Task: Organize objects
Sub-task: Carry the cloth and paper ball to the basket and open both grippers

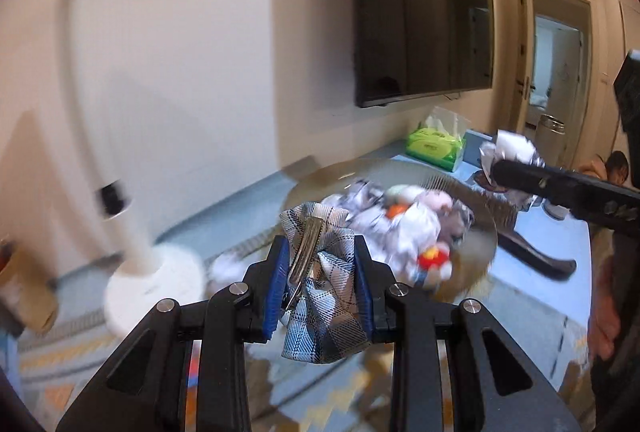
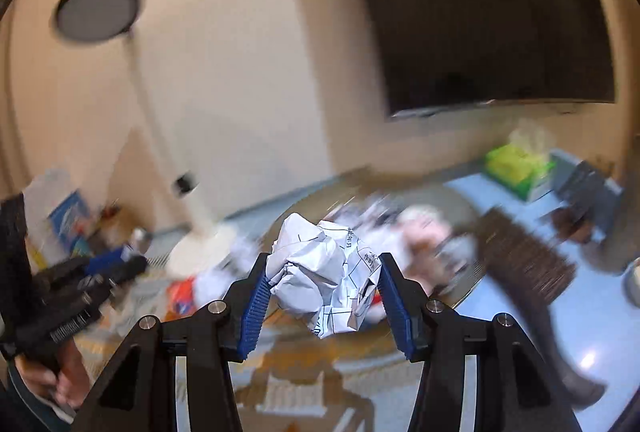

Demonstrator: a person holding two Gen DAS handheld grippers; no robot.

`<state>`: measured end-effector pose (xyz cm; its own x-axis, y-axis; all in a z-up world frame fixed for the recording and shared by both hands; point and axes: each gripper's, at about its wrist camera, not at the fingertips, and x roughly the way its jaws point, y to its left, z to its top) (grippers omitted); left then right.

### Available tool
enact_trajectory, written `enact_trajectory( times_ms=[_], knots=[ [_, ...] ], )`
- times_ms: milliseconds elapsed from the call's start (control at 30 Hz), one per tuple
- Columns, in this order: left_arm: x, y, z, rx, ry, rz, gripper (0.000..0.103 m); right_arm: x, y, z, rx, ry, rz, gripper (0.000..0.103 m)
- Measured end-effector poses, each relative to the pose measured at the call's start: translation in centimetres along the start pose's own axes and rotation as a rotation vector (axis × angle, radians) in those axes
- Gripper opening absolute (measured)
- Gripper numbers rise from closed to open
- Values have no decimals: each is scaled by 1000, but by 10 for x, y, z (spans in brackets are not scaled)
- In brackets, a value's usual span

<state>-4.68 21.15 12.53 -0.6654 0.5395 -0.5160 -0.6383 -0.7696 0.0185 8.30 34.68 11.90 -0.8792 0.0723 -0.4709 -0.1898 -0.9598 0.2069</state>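
My left gripper [image 1: 320, 252] is shut on a grey plaid cloth [image 1: 326, 296] with a metal clip on it, held above the table. My right gripper [image 2: 324, 260] is shut on a crumpled ball of printed white paper [image 2: 324, 272]. In the left wrist view the right gripper [image 1: 498, 168] shows at the right with the paper ball [image 1: 512, 146]. In the right wrist view the left gripper [image 2: 132, 266] shows at the left, blurred. A round glass tray [image 1: 486, 228] behind both holds a blurred pile of paper, cloth and small toys [image 1: 404, 228].
A white lamp base [image 1: 156, 284] stands left of the tray. A green tissue pack [image 1: 436, 148] sits at the back by the wall under a TV [image 1: 420, 12]. A dark brush [image 1: 536, 256] lies right of the tray. Bottles and boxes [image 2: 64, 220] crowd the far left.
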Motion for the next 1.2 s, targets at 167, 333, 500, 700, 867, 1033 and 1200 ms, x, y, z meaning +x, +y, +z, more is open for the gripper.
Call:
enact_trajectory(
  times_ms=[167, 333, 500, 700, 867, 1033, 1200],
  knots=[
    [57, -7, 15, 3, 42, -39, 28, 19, -15, 30, 45, -29, 7, 52],
    [87, -14, 16, 21, 73, -84, 41, 67, -29, 49, 84, 55, -7, 52],
    [86, -21, 3, 43, 98, -66, 80, 101, -52, 57, 174, 108, 35, 78],
    [10, 3, -25, 16, 56, -26, 80, 69, -58, 43, 165, 84, 50, 80],
    [-82, 40, -41, -33, -23, 109, 80, 27, -34, 24, 122, 82, 88, 81],
    [-162, 85, -47, -140, -80, 148, 88, -2, 26, 1, 18, 72, 155, 87],
    [-178, 119, -81, -243, -16, 173, 102, 22, 68, -50, 16, 128, 153, 97]
  ],
)
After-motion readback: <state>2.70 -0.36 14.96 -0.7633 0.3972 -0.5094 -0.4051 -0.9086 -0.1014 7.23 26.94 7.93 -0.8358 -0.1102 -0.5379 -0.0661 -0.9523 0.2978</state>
